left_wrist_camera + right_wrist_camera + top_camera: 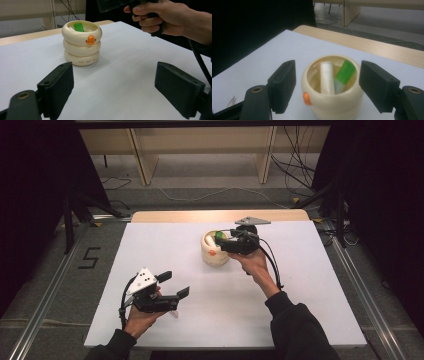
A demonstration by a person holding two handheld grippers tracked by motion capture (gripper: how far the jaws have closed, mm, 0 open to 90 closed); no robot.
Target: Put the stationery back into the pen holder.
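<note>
White table (300, 310): you've got both forearms in from the near edge. Your right hand (254, 262) reaches forward, holding the right gripper (226, 242) level over the cream ringed holder (214, 254) standing mid-table, jaws spread wide either side of its rim, gripping nothing. Your left hand (140, 316) sits low near the front-left, left gripper (176, 284) aimed at the holder, well apart from it, jaws wide, empty. Inside the holder: a white tube (327, 77) and green tube (344, 73), leaning side by side.
</note>
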